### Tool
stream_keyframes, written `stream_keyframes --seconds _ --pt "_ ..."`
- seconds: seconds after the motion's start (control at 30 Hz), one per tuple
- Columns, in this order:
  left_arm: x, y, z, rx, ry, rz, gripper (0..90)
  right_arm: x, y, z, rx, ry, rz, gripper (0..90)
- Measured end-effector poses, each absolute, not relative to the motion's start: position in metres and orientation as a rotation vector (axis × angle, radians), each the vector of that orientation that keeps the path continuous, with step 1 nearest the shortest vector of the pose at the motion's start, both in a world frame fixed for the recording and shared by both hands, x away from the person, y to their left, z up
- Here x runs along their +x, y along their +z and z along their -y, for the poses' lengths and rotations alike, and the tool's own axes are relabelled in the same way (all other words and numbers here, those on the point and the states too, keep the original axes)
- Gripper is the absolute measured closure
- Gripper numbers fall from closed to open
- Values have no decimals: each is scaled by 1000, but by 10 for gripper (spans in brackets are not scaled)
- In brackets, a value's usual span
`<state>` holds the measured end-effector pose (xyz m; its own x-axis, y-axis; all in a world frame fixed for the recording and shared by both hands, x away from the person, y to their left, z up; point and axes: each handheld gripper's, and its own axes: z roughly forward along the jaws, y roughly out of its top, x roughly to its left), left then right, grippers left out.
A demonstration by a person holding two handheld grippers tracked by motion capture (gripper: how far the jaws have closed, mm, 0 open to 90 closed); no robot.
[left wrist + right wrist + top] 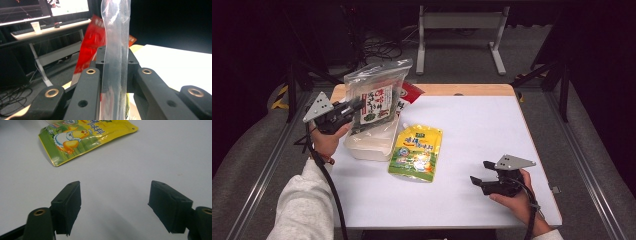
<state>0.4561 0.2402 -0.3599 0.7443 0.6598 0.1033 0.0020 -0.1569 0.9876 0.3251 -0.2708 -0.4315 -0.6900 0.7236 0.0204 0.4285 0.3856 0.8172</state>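
The left gripper (354, 106) holds the clear zip bag (377, 95) upright above the translucent tray (371, 145) at the table's (472, 130) left rear, jaws closed on the bag's edge. The right gripper (482, 172) rests low near the front right, jaws wide and empty. A yellow pouch (416, 152) lies flat between them.

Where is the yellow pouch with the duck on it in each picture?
High view: the yellow pouch lies flat on the white table, middle-left, beside the clear tub.
Left gripper view: I can't pick it out behind the clear bag.
Right gripper view: top left, ahead of the open right gripper.
Shared landmark: the white table.
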Motion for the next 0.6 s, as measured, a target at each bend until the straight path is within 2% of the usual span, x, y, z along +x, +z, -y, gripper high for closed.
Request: stream_keyframes --seconds 0.3,0.43,0.53,0.6 --pt "464 -374 -235 1702 589 -543 778 324 -432 268 981 1208 -2321 251" --pt "464 -376 -237 1715 579 -564 750 324 -432 268 977 1207 -2332 249" --pt "465 -380 -240 1774 575 -604 687 324 -433 267 972 1204 -2340 247" --pt "463 -385 -242 1805 577 -603 696 324 -433 267 972 1202 -2346 246"
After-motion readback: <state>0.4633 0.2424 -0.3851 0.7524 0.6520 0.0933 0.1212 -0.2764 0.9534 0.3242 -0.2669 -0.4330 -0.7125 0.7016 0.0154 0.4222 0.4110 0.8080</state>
